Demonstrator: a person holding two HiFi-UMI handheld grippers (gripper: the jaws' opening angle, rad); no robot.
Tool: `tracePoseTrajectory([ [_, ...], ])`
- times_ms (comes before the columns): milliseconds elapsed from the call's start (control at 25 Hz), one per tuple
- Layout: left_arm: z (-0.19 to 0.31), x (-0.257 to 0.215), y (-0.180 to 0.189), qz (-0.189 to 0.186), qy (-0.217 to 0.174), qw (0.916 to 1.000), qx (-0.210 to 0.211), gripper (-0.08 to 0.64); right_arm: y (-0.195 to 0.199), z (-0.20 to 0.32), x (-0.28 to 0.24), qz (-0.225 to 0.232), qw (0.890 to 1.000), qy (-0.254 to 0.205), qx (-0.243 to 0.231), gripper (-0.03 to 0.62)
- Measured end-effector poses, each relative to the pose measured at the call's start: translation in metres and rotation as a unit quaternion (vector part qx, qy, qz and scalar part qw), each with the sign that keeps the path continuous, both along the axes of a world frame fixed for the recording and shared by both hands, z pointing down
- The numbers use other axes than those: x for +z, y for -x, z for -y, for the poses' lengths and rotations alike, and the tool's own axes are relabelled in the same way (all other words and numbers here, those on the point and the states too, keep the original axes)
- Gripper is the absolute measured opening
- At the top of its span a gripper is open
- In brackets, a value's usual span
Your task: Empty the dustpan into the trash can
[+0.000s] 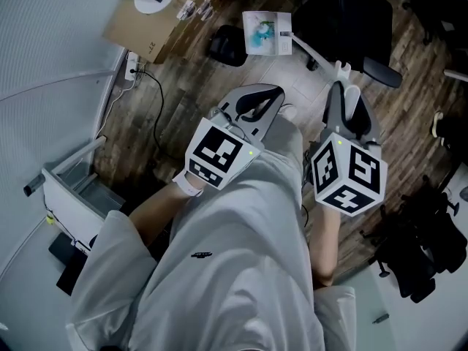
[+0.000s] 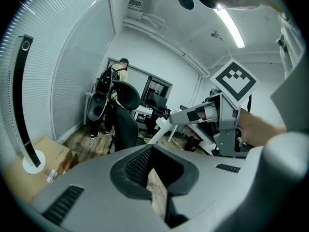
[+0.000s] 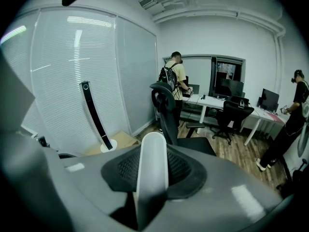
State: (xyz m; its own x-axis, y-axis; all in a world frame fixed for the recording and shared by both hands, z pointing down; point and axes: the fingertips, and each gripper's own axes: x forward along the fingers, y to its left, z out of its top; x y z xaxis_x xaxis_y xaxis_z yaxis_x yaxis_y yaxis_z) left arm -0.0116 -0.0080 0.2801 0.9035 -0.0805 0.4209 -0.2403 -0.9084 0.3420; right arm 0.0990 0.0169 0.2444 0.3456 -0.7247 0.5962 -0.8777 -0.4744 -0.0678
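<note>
Status: transport phase, emptying not yet carried out.

1. The right claw point(image 1: 345, 86) is clamped on the white handle point(image 1: 311, 52) of the dustpan point(image 1: 265, 34). In the right gripper view the handle stands upright between the 2 jaws, and both pads press against it.
2. In the head view the dustpan sits in the upper centre of the frame, at the far end of the handle. It is out ahead of the person over the wooden floor point(image 1: 183, 72). The pan faces up and appears roughly level. Something teal shows inside it, but whether this is debris or part of the pan cannot be told.
3. The left claw point(image 1: 269, 93) holds nothing. In the left gripper view its jaws stand slightly apart and only floor shows through the gap. It sits in the frame centre, just left of the right claw.
4. The trash can cannot be identified in any of the 3 views. A dark object point(image 1: 227, 46) lies on the floor just left of the dustpan, and its nature cannot be determined. A black office chair point(image 1: 344, 13) stands at the upper right.

Done, by judgement: the dustpan is picked up and under control.

Remaining, by judgement: locate the trash can, bring the pan over its opening, tip the pan until the contents slide out, then return it to level.
</note>
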Motion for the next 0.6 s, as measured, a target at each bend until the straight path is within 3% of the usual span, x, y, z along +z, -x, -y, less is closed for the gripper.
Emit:
tracePoseTrajectory([
  [600, 0.034, 0.010, 0.037, 0.010, 0.000, 0.9974, -0.071, 0.008, 0.018, 0.052, -0.005, -0.031, 0.995, -0.010, -0.091, 0.124],
])
